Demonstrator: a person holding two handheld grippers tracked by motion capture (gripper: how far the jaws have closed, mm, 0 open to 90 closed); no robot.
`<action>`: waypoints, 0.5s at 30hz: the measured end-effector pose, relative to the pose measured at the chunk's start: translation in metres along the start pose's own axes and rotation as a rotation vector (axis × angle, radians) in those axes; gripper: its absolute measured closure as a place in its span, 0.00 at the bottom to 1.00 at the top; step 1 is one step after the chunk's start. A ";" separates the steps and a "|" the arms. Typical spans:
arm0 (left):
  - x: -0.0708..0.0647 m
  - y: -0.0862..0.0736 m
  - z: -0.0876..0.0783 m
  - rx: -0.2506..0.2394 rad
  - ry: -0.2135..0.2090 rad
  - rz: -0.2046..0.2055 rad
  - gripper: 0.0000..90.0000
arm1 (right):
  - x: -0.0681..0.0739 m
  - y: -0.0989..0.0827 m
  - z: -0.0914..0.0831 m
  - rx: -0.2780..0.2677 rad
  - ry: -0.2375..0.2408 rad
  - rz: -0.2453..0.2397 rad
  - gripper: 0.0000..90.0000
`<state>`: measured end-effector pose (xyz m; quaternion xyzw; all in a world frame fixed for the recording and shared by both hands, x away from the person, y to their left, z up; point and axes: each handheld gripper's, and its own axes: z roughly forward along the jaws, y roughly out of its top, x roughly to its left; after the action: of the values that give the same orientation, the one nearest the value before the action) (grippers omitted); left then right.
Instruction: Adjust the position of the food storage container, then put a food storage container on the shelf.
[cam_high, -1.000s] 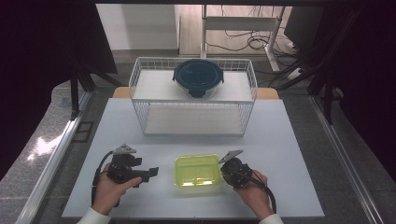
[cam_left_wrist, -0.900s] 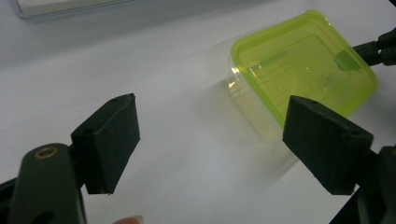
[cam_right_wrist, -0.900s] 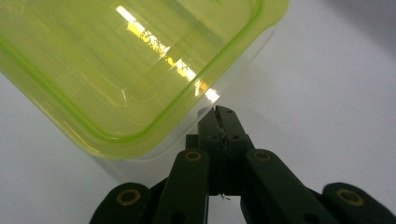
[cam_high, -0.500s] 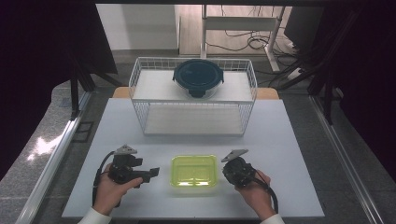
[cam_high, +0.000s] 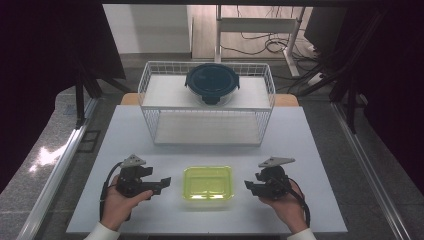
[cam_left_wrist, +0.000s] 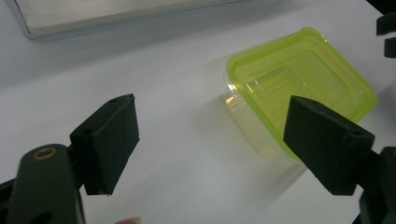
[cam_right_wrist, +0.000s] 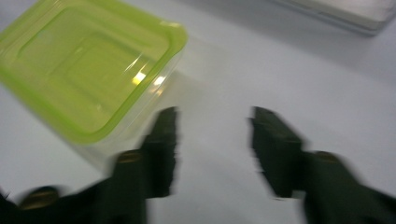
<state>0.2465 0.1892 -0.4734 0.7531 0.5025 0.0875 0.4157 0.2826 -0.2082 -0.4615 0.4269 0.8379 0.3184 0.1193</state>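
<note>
A square clear container with a yellow-green lid (cam_high: 208, 183) sits on the white table near its front edge. My left gripper (cam_high: 164, 183) lies to its left, pointing at it, a short gap away. In the left gripper view the jaws (cam_left_wrist: 212, 109) stand wide open and empty, with the container (cam_left_wrist: 301, 88) ahead to the right. To the container's right is my right gripper (cam_high: 248, 186), also apart from it. The blurred right gripper view shows its jaws (cam_right_wrist: 212, 116) open and empty, with the container (cam_right_wrist: 88, 65) at upper left.
A white wire rack (cam_high: 207, 127) stands across the back of the table, with a dark round lidded container (cam_high: 212, 84) on top. Bare table (cam_high: 310, 150) lies between the rack and the grippers. A person's hands hold both grippers from the near edge.
My right gripper has drawn back to the right, away from the container's right edge. The container has shifted slightly left. The left gripper has hardly moved.
</note>
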 end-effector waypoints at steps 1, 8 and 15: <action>0.000 0.000 0.000 -0.002 0.004 0.003 0.19 | 0.000 0.001 -0.001 -0.018 -0.009 0.017 0.36; -0.005 0.000 0.002 0.012 -0.031 0.020 0.19 | -0.004 0.001 -0.007 -0.054 0.088 0.062 0.23; -0.007 0.002 0.001 0.026 -0.066 -0.014 0.18 | -0.006 0.001 -0.008 -0.082 0.142 0.134 0.26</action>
<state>0.2451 0.1826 -0.4712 0.7573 0.4950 0.0529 0.4227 0.2832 -0.2161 -0.4548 0.4532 0.8001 0.3890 0.0556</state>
